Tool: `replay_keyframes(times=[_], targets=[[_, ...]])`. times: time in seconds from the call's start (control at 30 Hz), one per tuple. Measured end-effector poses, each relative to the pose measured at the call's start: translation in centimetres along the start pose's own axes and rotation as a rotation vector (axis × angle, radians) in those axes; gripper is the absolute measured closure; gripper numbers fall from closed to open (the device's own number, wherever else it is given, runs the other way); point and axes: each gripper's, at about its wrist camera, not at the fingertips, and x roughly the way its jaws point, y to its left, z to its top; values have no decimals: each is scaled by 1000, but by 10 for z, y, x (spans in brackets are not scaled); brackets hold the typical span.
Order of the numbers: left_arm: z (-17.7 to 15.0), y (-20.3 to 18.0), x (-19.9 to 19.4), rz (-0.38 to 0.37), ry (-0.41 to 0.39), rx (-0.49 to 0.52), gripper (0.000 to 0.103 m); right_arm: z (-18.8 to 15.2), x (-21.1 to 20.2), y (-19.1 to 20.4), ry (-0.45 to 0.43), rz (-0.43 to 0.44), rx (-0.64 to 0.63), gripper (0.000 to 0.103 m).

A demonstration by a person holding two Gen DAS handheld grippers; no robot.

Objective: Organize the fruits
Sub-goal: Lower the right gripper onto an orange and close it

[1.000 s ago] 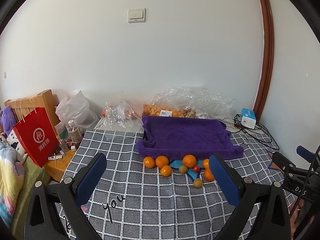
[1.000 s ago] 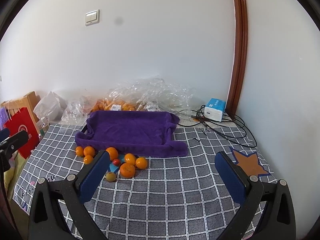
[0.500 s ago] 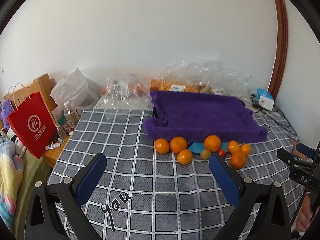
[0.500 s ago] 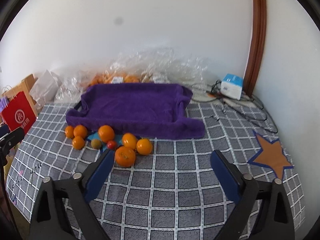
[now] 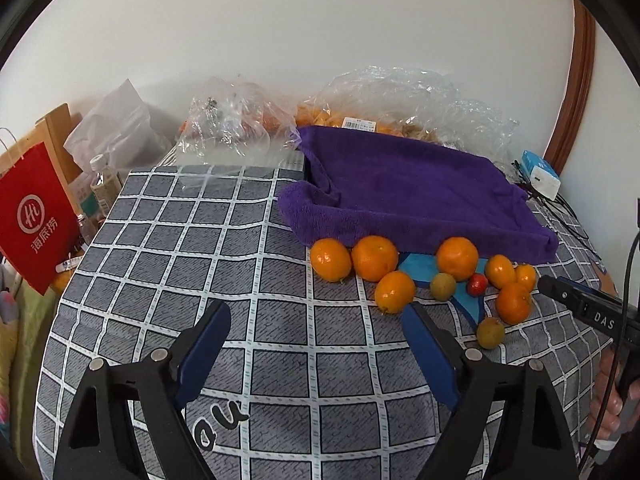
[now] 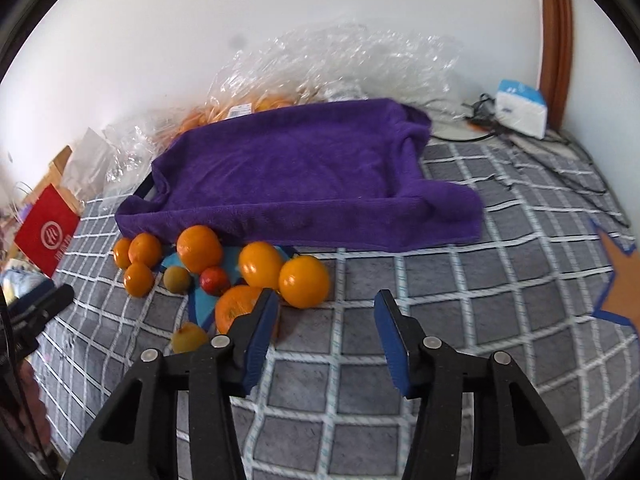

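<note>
Several oranges (image 5: 374, 258) (image 6: 304, 281), two small yellow-green fruits (image 5: 443, 286) (image 6: 177, 279) and one small red fruit (image 5: 477, 284) (image 6: 215, 280) lie on the checked cloth, just in front of a tray draped with a purple towel (image 5: 404, 192) (image 6: 296, 176). My left gripper (image 5: 316, 344) is open and empty, low over the cloth just short of the nearest orange (image 5: 395, 292). My right gripper (image 6: 326, 320) is open and empty, its left finger (image 6: 260, 332) beside an orange (image 6: 236, 308).
Clear plastic bags with more oranges (image 5: 248, 120) (image 6: 280, 76) lie behind the tray. A red paper bag (image 5: 34, 212) and bottles stand off the left edge. A white-blue box and cables (image 6: 520, 108) lie at the back right. An orange star patch (image 6: 620, 280) marks the cloth at right.
Both grippers have moved forward and down toward the fruit. The right gripper's jaws have narrowed somewhat. The fruit has not moved.
</note>
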Motion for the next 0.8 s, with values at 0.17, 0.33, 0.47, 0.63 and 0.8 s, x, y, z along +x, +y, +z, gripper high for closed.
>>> replay_keyframes(times=[0.17, 0.33, 0.47, 0.63, 0.8], targets=[[7, 0, 11, -18, 20, -3, 16, 2, 15, 2, 26, 14, -1, 54], [13, -3, 22, -27, 18, -6, 16, 5, 27, 0, 39, 45, 1, 62], [21, -2, 32, -44, 9, -30, 30, 6, 29, -1, 45, 69, -2, 70], [27, 0, 49, -9, 44, -12, 47, 6, 13, -10, 7, 9, -33, 71], [30, 3, 64, -41, 70, -33, 50, 5, 8, -23, -13, -48, -62, 71]])
